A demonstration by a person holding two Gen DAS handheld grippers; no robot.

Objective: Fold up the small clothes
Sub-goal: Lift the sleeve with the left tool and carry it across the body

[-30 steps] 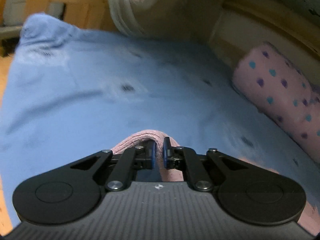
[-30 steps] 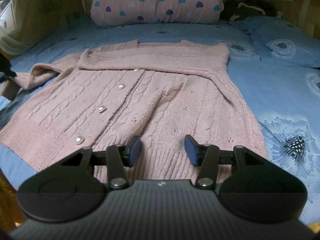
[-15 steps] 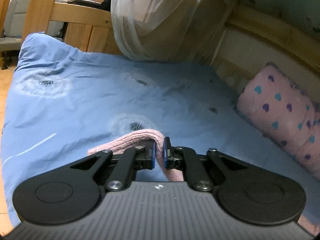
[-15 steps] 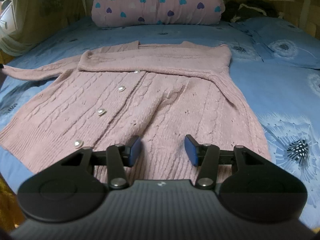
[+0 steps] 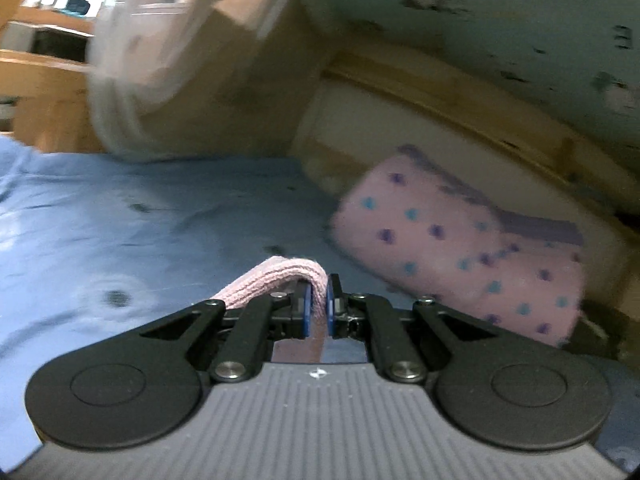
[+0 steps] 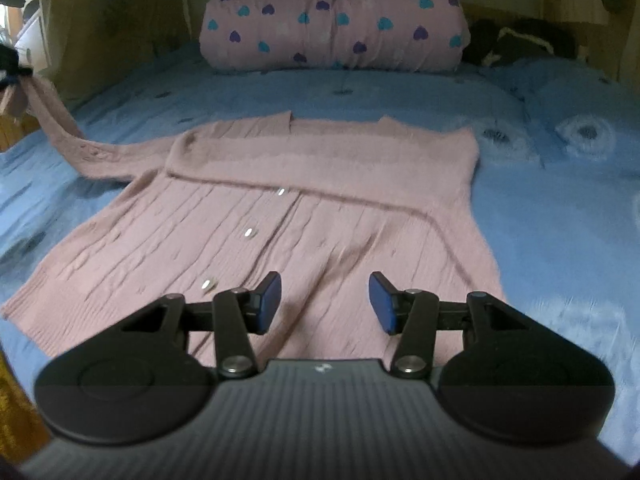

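Observation:
A pink cable-knit cardigan [image 6: 280,216] with pale buttons lies flat on the blue bed sheet [image 6: 540,208]. One sleeve lies folded across its chest. The other sleeve [image 6: 60,136] stretches up and to the left. My left gripper [image 5: 317,308] is shut on that sleeve's cuff [image 5: 280,272] and holds it raised above the bed; it also shows at the far left of the right wrist view [image 6: 10,68]. My right gripper [image 6: 323,300] is open and empty, hovering over the cardigan's lower hem.
A rolled pink blanket with hearts [image 6: 336,20] lies at the head of the bed, also in the left wrist view [image 5: 460,240]. A blue pillow [image 6: 576,92] and dark clothes [image 6: 516,40] sit at the back right. A wooden bed frame [image 5: 460,100] and netting [image 5: 132,80] border the bed.
My left gripper has lifted the sleeve cuff up off the bed and swung right. The right gripper has risen and drawn back a little, still open.

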